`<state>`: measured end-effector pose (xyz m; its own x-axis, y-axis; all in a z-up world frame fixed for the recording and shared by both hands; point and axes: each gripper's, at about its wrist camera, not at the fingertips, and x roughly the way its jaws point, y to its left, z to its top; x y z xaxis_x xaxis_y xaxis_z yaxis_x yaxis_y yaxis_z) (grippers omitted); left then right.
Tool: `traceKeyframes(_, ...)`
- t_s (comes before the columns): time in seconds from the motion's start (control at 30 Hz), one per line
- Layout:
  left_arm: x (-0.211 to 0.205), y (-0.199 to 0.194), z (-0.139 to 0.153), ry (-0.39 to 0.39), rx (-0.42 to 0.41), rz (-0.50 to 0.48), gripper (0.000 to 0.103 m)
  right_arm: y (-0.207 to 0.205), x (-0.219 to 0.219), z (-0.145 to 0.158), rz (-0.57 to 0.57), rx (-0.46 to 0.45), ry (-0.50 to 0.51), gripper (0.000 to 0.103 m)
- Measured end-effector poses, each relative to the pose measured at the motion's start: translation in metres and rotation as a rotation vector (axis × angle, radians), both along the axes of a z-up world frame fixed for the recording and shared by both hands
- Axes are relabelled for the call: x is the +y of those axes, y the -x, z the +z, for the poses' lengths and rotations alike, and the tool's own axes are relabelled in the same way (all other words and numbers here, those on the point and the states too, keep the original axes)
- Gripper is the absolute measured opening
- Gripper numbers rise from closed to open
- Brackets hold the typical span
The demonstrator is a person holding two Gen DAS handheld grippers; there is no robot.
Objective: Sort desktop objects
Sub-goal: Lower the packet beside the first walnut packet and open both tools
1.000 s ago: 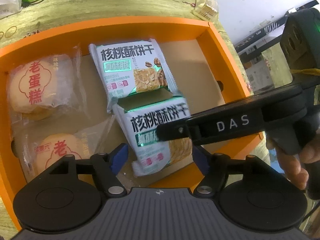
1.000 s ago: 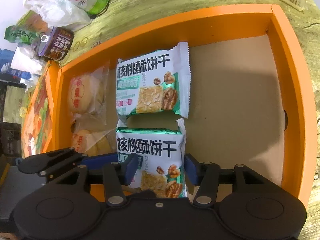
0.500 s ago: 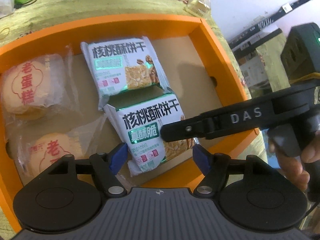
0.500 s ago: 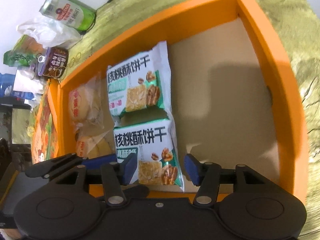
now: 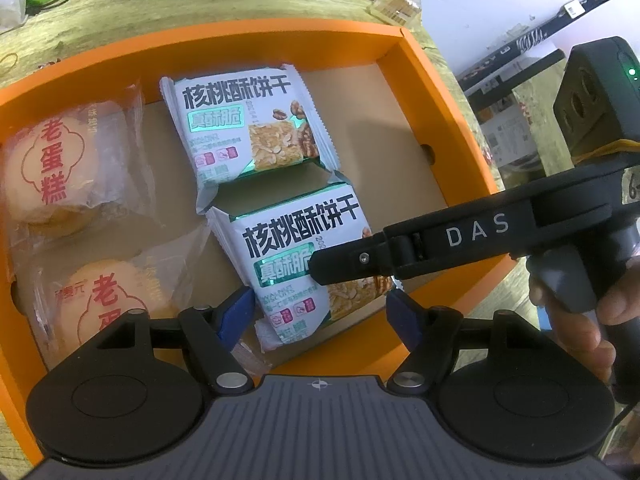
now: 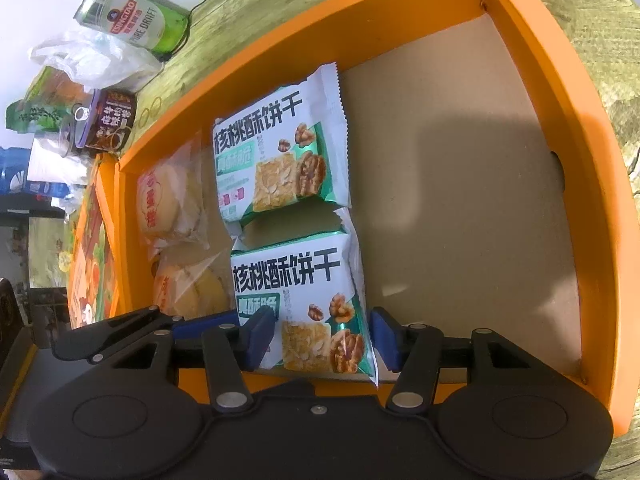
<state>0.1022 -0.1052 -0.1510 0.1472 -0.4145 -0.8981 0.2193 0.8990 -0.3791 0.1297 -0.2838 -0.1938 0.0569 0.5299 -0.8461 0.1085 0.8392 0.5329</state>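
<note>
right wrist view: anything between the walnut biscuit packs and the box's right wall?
Nothing. In the right wrist view, only bare brown cardboard floor runs from the two walnut biscuit packs to the orange box's right wall.

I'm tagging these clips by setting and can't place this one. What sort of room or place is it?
Probably an informal workshop or office corner, not a kitchen: a worn wooden tabletop holds an orange box of packaged snacks, with a beer can, plastic bags and other clutter at its edge against a plain white wall.
</note>
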Motion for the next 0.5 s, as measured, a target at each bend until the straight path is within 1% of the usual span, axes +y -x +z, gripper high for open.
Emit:
traceKeyframes(0.33, 0.003, -0.001, 0.009, -0.014, -0.022, 0.002, 0.073, 0.000, -0.011, 0.005, -0.010, -0.008, 0.024, 0.053)
traceKeyframes(0.5, 0.006, -0.004, 0.023, 0.010, -0.042, 0.005, 0.073, -0.002, -0.020, 0.015, -0.026, -0.021, 0.006, 0.053)
